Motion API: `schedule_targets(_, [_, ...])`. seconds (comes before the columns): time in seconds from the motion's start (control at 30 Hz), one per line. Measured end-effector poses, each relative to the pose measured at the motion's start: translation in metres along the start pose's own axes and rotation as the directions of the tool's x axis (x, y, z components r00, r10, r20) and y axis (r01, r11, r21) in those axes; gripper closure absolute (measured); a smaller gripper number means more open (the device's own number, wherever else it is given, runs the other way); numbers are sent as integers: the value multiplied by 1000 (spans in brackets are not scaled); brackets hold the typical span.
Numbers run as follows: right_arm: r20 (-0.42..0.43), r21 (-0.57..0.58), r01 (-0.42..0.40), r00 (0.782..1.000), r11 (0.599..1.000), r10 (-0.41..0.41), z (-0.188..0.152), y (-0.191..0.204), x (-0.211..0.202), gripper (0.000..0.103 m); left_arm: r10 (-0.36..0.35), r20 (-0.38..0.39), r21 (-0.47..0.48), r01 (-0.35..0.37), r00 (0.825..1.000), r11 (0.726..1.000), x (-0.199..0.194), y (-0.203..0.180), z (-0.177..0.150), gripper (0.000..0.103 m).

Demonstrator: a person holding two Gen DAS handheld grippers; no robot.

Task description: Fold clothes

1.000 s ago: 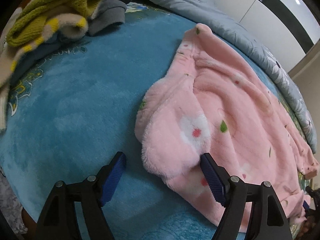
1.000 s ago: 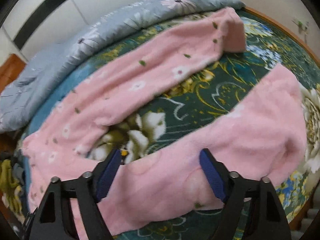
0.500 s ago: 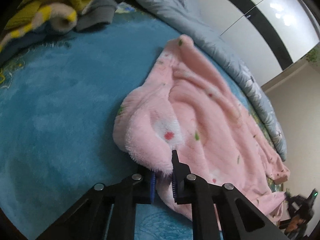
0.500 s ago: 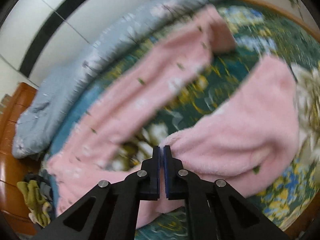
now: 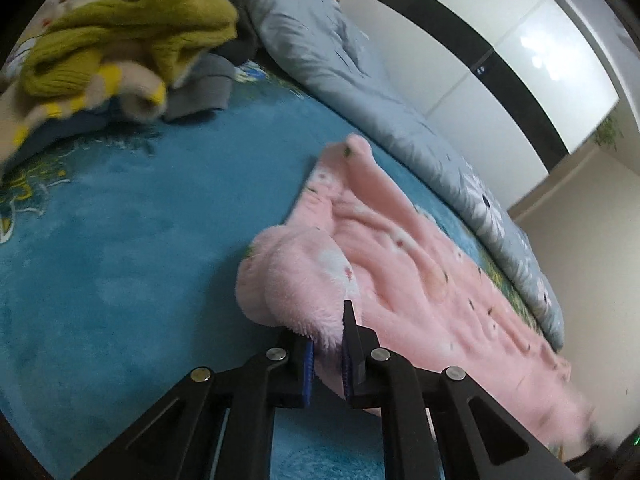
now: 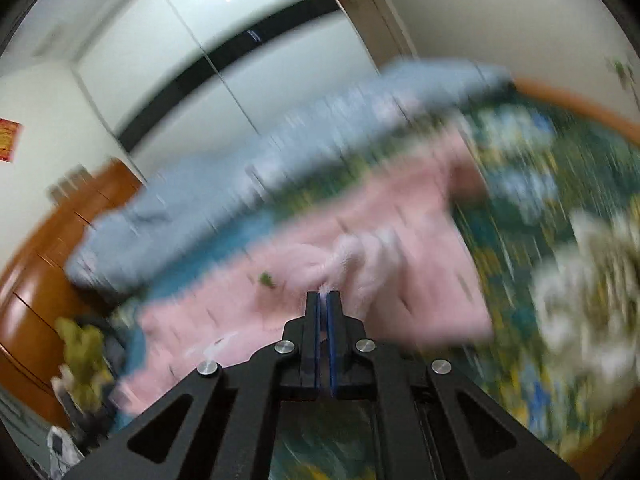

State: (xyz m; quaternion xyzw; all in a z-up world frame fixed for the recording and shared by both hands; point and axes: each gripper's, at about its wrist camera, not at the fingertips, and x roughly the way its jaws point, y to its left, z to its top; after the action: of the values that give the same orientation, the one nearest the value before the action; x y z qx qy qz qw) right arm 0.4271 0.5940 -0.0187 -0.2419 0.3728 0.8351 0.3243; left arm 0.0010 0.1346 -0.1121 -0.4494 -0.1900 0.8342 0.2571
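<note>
Left fingers: the left gripper (image 5: 326, 354) is clamped on a fluffy edge of the pink fleece garment (image 5: 400, 280), a wad of pile bunched between the blue pads
Right fingers: the right gripper (image 6: 323, 300) is pinched almost flat on a thin tuft of the same garment; this view is badly smeared
Where the garment lies: on the bed over the blue-green floral blanket (image 5: 120, 248), spread away to the far right from the left fingers
Long axis: in the left view it runs from the near pinch out to the far right, alongside the grey-blue quilt (image 5: 360, 92)
Key relation: each gripper grips its own part of one garment, cloth lying ahead of both; which hand is nearer the fold line I cannot tell
Stage, as a judgement: a two-handed hold that fits carrying cloth over for a fold
Other clothes: a heap with an olive knit (image 5: 132, 28) at the far left
Writing: a red notice (image 6: 7, 140) on the wall, unreadable; no brands seen
</note>
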Motion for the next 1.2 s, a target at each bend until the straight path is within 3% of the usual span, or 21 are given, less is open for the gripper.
schedule_targets(0.1, [-100,67,25,995,997,-18,-37,-32,13,100,25,12,-14,-25,1000,1000,-5,5,-4,93])
schedule_targets(0.2, [-145,109,36,989,993,-20,-59,-51,15,100,63,51,-36,-61,997,997,-16,11,-3,95])
schedule_targets(0.33, [-160,121,42,987,992,-23,-69,-60,11,100,144,148,-89,-132,978,987,-32,23,1,95])
schedule_targets(0.47, [-102,110,70,993,991,-58,-57,-61,-1,98,186,119,-153,-167,975,974,-29,41,3,95])
schedule_targets(0.53, [-74,110,88,994,990,-80,-42,-59,-1,89,210,90,-164,-194,973,967,-24,43,2,95])
schedule_targets(0.57, [-69,111,97,994,989,-90,-33,-58,4,75,219,81,-164,-204,972,965,-22,43,2,95])
schedule_targets(0.63, [-64,113,114,992,987,-107,-15,-55,19,60,229,73,-151,-216,971,965,-21,42,2,94])
schedule_targets(0.77, [-54,117,148,988,982,-142,21,-49,48,59,243,53,-127,-235,968,964,-15,39,2,93])
schedule_targets(0.93, [-79,156,192,980,969,-182,56,-50,79,60,245,32,-128,-239,969,963,-11,41,2,92])
schedule_targets(1.0, [-109,169,200,977,965,-183,65,-52,87,90,248,31,-122,-243,968,962,-11,41,2,92])
schedule_targets(1.03, [-125,176,203,975,963,-183,69,-54,91,99,250,31,-118,-245,968,962,-11,40,2,92])
schedule_targets(1.1, [-142,179,213,972,960,-189,78,-53,95,100,252,30,-112,-248,967,962,-11,39,1,92])
schedule_targets(1.2, [-68,172,179,983,969,-169,103,-43,75,100,249,31,-115,-244,968,963,-11,39,1,92])
